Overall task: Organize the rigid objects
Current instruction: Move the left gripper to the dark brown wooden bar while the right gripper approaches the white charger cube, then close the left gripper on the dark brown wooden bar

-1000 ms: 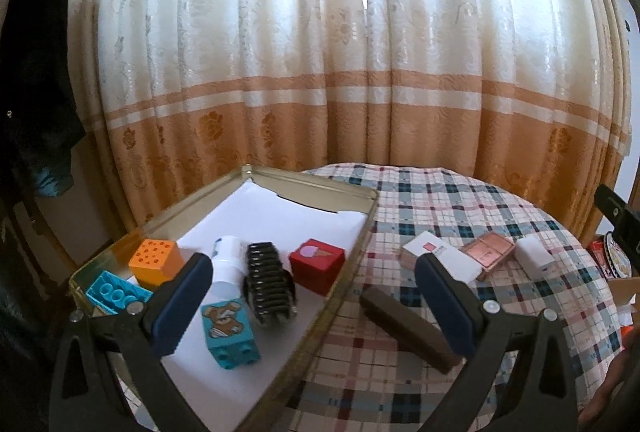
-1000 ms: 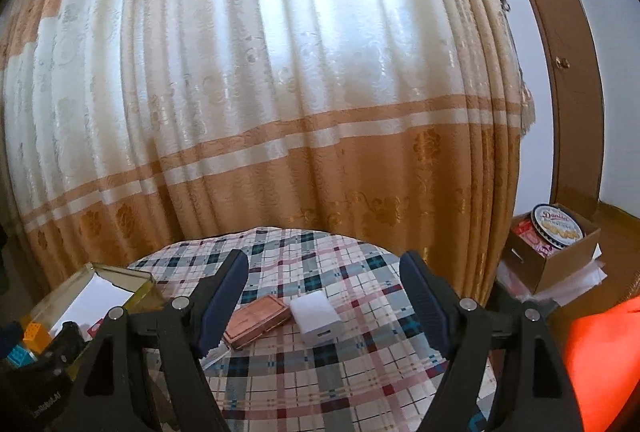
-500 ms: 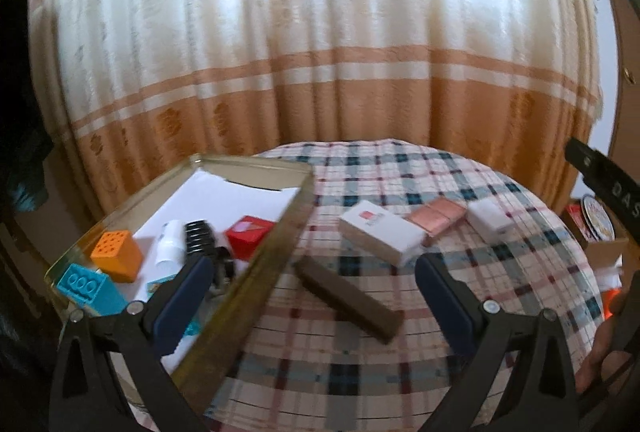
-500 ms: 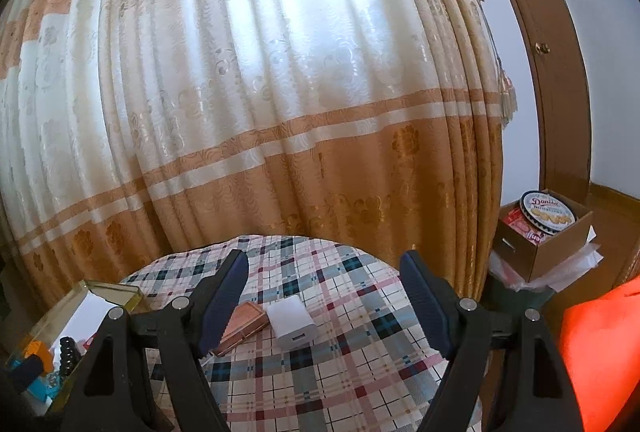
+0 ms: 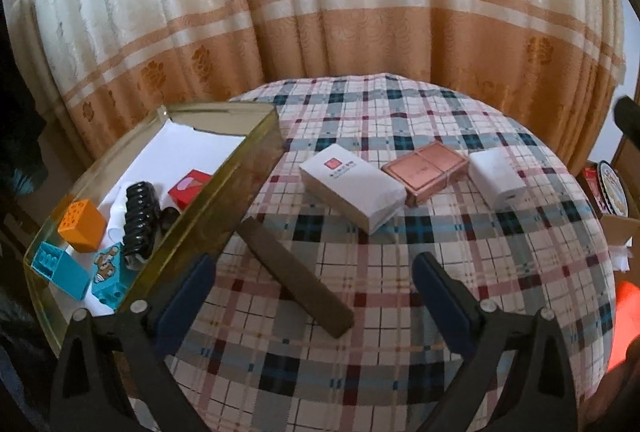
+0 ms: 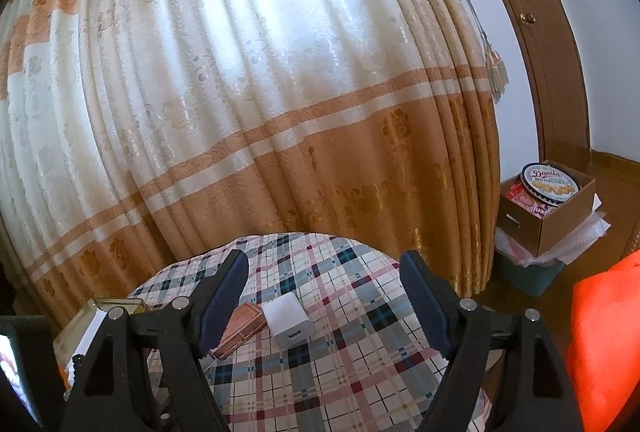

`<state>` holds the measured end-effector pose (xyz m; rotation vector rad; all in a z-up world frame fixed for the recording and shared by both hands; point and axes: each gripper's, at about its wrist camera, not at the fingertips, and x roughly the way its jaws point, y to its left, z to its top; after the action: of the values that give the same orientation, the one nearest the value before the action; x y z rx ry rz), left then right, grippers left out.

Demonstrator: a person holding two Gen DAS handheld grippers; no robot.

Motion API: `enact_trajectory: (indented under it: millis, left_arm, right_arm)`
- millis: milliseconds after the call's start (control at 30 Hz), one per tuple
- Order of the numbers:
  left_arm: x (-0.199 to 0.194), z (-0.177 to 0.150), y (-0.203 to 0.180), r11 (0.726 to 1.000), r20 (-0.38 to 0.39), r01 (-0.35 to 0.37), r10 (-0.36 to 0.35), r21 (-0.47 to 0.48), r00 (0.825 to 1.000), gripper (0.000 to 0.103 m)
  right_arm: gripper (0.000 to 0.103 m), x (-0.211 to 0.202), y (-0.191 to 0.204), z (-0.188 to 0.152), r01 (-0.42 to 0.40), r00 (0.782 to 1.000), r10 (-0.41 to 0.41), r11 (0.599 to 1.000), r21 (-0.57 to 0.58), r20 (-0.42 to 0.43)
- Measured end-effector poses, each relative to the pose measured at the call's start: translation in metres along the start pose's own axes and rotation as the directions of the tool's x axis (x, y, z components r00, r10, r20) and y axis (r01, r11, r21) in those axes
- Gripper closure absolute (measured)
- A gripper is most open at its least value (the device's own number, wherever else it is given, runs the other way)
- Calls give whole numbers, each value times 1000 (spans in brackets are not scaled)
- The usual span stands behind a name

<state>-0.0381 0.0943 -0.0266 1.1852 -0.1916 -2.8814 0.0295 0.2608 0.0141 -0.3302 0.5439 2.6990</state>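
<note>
The dark brown bar lies flat and diagonal on the plaid tablecloth, its far end close to the wall of the gold tin tray, its near end pointing between the fingers of the left gripper. That gripper is spread wide and holds nothing — the bar looks like the likely next pick. A good grasp would turn the fingers across the bar's narrow width near its middle, so it lifts level rather than swinging, then clear the tray wall before setting it down.

Inside the tray sit an orange cube, blue toy bricks, a black ribbed piece and a red block; free floor shows toward the far end.

Further out on the cloth lie a white box, a rose-pink case touching it, and a white charger.

The right gripper hangs above the table edge, fingers wide apart and empty, the charger just beyond them.
</note>
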Motion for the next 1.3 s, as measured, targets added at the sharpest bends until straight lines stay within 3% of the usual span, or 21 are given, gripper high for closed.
enact_trajectory:
  millis: [200, 367, 467, 767, 1067, 1167, 1300]
  left_arm:
    - [27, 2, -6, 999, -137, -1, -5, -43, 991, 3]
    - [38, 0, 6, 992, -181, -31, 9, -123, 983, 3]
    - [47, -1, 19, 979, -220, -12, -34, -202, 975, 1]
    - [51, 2, 18, 984, -196, 45, -79, -174, 977, 3]
    - [43, 6, 18, 973, -140, 222, -230, -68, 963, 51]
    - [39, 3, 30, 946, -132, 311, -322, -96, 937, 78]
    - [37, -2, 37, 902, -136, 412, -427, -129, 894, 87]
  right_arm:
    - [23, 2, -1, 0, 2, 1000, -2, 1000, 5, -12]
    - [23, 5, -1, 0, 4, 1000, -4, 1000, 8, -21]
    - [23, 6, -1, 0, 6, 1000, -5, 1000, 8, -28]
    - [23, 8, -1, -1, 7, 999, -6, 1000, 4, -48]
    - [23, 16, -10, -2, 11, 995, -7, 999, 43, -98]
    - [23, 23, -18, -3, 21, 991, -10, 996, 83, -133]
    - [23, 28, -27, -5, 33, 985, -10, 991, 131, -169]
